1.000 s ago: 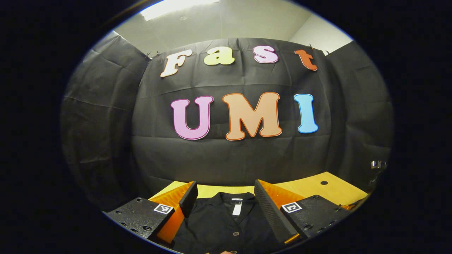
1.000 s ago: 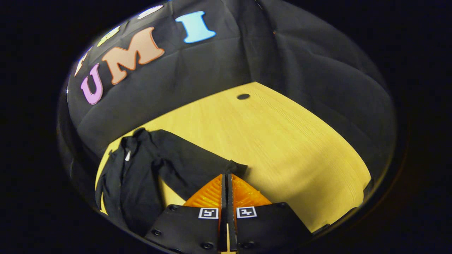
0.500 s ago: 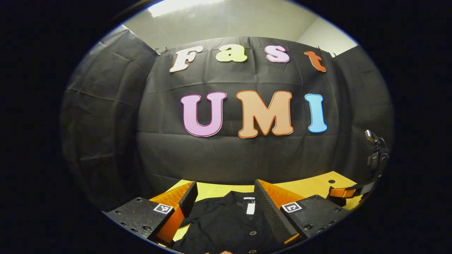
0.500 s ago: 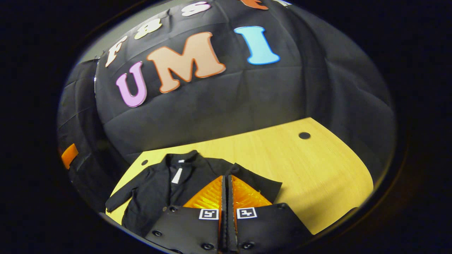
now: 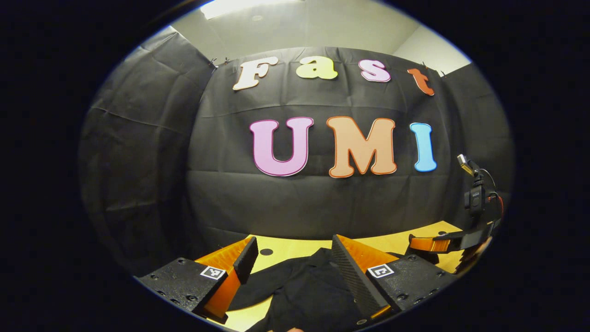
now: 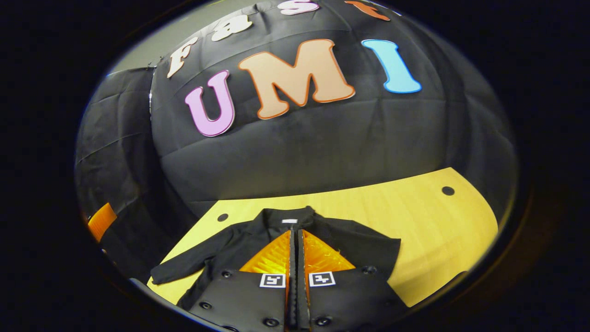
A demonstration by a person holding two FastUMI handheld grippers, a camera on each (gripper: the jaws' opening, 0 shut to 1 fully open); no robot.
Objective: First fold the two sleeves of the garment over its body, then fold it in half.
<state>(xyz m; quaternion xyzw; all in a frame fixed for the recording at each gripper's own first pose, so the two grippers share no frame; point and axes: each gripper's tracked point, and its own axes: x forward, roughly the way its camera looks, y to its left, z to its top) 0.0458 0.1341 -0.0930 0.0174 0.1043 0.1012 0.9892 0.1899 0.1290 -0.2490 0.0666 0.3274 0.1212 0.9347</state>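
While the right claw (image 6: 295, 249) holds its fingers pressed together over the black garment (image 6: 350, 242), whether cloth is pinched between them cannot be told. Risk: a thin or absent grip lets the sleeve drop short of the body. The left claw (image 5: 295, 256) stands apart above the garment, which lies on the yellow bench (image 6: 415, 221). Count: one garment, two claws, two bench holes (image 6: 447, 190).

Bare wooden surface (image 6: 415, 230) open to the right hand-held gripper's (image 6: 295, 240) right; black shirt (image 6: 359, 246) spread directly beneath; booth wall (image 6: 299, 152) closing off ahead.
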